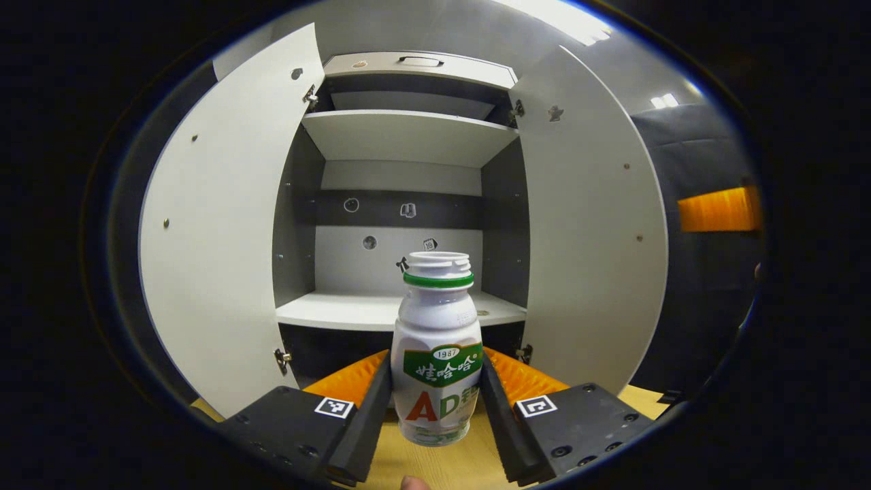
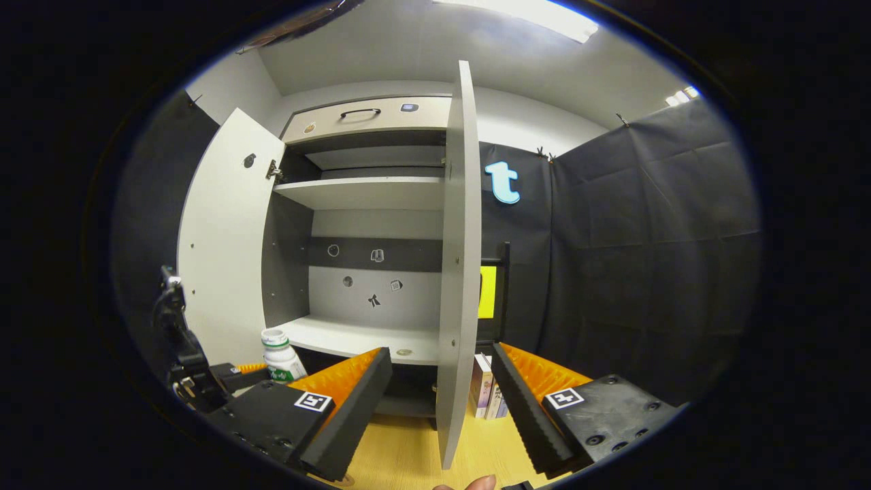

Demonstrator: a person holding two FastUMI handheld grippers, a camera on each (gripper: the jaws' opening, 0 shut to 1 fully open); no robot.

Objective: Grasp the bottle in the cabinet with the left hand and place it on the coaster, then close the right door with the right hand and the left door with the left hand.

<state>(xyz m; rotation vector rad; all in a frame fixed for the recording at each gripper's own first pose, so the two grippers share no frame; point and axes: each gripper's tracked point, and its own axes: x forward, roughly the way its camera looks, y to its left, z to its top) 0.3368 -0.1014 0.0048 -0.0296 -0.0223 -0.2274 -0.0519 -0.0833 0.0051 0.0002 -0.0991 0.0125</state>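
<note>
1. i am holding the bottle [image 1: 437, 354] in the left gripper [image 1: 435, 401], both fingers pressing on its sides at the label, and it is standing upright between them.
2. the bottle is sitting out in front of the cabinet [image 1: 408, 224], above the wooden table [image 1: 435, 466]; whether its base is touching the table i cannot tell.
3. in the left gripper view i am looking straight into the cabinet, with the left door [image 1: 224, 224] and the right door [image 1: 585, 224] both swung wide open.
4. the lower shelf [image 1: 354, 312] behind the bottle is showing bare white, and small stickers are dotting the back panel.
5. i am keeping the right gripper [image 2: 441, 401] with its fingers spread well apart, clamped on nothing.
6. in the right gripper view the right door [image 2: 457, 272] is standing edge-on between those fingers, touching neither as far as i can see.
7. some books [image 2: 486, 395] are standing just past the door, near the right finger.
8. in that same view i am seeing the left gripper [image 2: 235, 374] low on the left with the bottle [image 2: 280, 355] in it, beside the open left door [image 2: 224, 245].
9. a fingertip is peeking in at the bottom edge of each view.
</note>
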